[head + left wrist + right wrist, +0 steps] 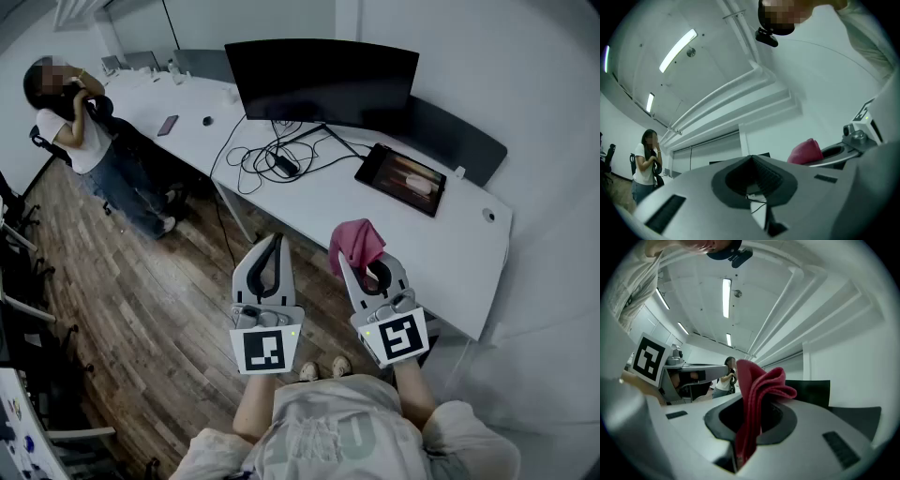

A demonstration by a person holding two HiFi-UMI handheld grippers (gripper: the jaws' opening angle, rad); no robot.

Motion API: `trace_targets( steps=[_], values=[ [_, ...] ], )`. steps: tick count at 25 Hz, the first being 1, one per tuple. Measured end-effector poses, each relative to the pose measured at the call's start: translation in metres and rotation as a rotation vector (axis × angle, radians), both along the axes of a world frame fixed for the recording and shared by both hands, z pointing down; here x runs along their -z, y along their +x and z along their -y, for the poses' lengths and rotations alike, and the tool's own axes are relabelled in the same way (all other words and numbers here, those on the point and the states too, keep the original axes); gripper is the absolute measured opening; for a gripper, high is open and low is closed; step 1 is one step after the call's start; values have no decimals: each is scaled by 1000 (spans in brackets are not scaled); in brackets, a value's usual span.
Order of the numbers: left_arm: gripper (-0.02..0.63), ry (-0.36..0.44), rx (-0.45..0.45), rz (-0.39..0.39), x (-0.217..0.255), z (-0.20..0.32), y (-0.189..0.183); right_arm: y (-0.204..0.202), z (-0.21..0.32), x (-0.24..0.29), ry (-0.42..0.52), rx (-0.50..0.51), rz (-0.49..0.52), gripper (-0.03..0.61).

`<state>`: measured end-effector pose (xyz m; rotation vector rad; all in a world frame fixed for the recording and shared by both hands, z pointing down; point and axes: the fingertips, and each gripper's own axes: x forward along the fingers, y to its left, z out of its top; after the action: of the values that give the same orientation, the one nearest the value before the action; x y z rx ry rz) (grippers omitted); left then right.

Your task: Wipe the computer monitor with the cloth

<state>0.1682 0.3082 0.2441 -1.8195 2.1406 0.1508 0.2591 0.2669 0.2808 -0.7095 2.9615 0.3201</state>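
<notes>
Out of my sight around the monitor
My right gripper (368, 262) is pinching the cloth (356, 242), burying its lower end between the jaws. The monitor (323, 82) is hiding its own stand, and small items (174, 73) left of the monitor are showing too tiny to name.

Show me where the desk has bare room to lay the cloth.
Bare desk along the near edge, between cables and tablet; also past the tablet, toward the desk's right end. Crowded under the monitor.
</notes>
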Motion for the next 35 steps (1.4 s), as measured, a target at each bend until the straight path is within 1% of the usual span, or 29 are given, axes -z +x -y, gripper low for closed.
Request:
trace_targets(
  steps=[3,6,12,14,19,24,28,31,35],
  values=[
    [15,4,-7,-1,3,-4,-6,-1,0,-1,17,-25,-7,54],
    [15,2,-18,-2,1,-6,-14,-6,-2,-5,6,-40,-12,54],
    [15,10,-44,-15,-6,-12,-42,-23,-12,-6,16,-71,-1,54],
    [15,14,-52,-8,-9,-6,-53,-28,-8,-5,35,-85,3,54],
    [15,14,-71,-30,-19,25,-70,-38,21,4,62,-98,42,54],
    [15,14,-90,-18,-24,79,-90,-63,81,12,104,-111,84,54],
    [15,-5,-67,-4,-24,144,-121,-108,145,23,99,-57,110,54],
    [15,35,-72,-11,-5,201,-149,-143,201,30,104,-26,86,54],
    [15,70,-89,3,23,273,-179,-183,268,42,97,8,66,54]
  ],
)
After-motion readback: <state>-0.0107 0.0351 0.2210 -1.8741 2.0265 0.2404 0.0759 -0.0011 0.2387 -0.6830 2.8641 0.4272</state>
